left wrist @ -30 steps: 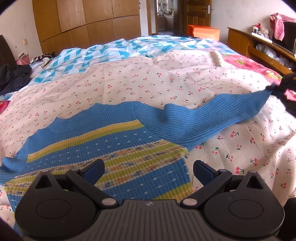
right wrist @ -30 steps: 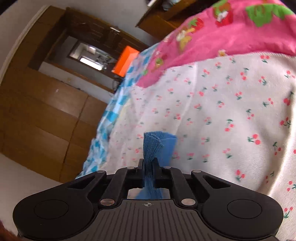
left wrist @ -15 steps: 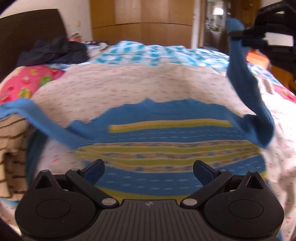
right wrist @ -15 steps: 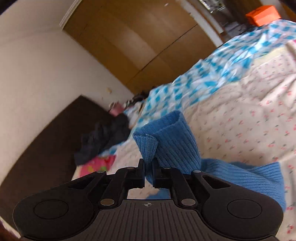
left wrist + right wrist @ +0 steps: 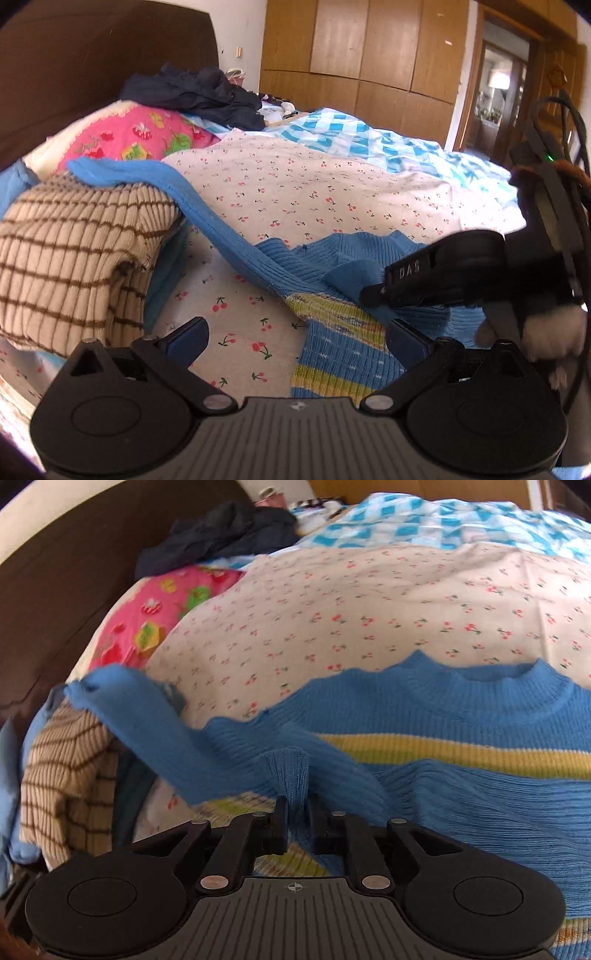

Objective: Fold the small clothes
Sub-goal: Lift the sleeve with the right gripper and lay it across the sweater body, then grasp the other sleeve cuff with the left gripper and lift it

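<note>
A blue knit sweater with yellow stripes lies flat on the cherry-print sheet. My right gripper is low over its chest, jaws opening, with the blue sleeve cuff loose between the fingers. That sleeve is folded across the body. The other sleeve stretches left over a beige striped garment. My left gripper stands wide open at the sweater's left edge, holding nothing. In the left wrist view the right gripper comes in from the right onto the sweater.
A pink pillow and a heap of dark clothes lie by the dark headboard. A blue checked quilt covers the far bed. Wooden wardrobes stand behind. A person's hand holds the right gripper.
The right gripper swung the sleeve cuff from the right side up and over, down onto the sweater's chest, and its jaws have widened. The left gripper moved toward the sweater's left edge, still open.
</note>
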`<state>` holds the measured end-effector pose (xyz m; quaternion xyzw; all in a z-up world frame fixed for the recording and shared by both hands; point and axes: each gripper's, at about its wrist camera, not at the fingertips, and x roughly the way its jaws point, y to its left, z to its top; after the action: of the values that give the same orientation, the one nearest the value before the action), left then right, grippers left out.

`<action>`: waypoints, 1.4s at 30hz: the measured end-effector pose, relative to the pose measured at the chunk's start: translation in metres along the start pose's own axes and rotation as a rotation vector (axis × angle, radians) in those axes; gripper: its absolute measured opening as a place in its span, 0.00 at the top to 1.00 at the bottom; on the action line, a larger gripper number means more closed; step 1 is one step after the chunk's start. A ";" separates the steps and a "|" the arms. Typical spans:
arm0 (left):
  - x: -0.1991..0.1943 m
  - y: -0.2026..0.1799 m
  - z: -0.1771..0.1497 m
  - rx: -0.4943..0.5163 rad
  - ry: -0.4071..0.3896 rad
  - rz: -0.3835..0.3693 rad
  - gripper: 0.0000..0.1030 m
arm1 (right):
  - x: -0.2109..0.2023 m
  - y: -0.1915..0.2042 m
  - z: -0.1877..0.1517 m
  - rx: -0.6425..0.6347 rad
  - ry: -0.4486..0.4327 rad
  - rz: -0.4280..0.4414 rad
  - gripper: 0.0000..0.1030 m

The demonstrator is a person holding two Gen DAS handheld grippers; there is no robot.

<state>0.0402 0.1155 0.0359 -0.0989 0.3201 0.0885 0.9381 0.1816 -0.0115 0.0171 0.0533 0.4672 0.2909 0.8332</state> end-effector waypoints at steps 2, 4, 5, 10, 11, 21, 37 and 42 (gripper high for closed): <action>0.001 0.007 0.000 -0.035 0.003 -0.015 0.00 | -0.004 0.002 0.002 -0.013 0.006 0.027 0.77; 0.000 0.012 0.000 -0.069 0.005 -0.021 0.00 | -0.009 0.000 0.004 -0.002 -0.001 0.067 0.74; 0.001 0.015 0.000 -0.085 0.005 -0.022 0.00 | -0.016 -0.003 0.005 0.012 -0.020 0.077 0.73; 0.002 0.023 0.000 -0.141 0.005 -0.031 0.00 | -0.044 -0.035 0.010 0.074 -0.125 -0.114 0.70; 0.003 0.023 -0.001 -0.140 0.009 -0.033 0.00 | -0.047 -0.044 0.011 0.070 -0.130 -0.187 0.70; 0.007 0.006 -0.003 -0.056 0.022 -0.007 0.00 | -0.045 -0.133 -0.015 0.074 -0.051 -0.595 0.72; 0.007 0.008 -0.002 -0.066 0.017 0.011 0.00 | 0.008 -0.008 0.021 -0.305 -0.027 -0.201 0.65; 0.008 0.011 -0.002 -0.078 0.018 0.003 0.00 | 0.037 0.012 0.024 -0.347 0.061 -0.156 0.61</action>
<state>0.0430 0.1262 0.0285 -0.1356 0.3249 0.1014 0.9305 0.2106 0.0224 0.0070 -0.1363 0.4378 0.3030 0.8354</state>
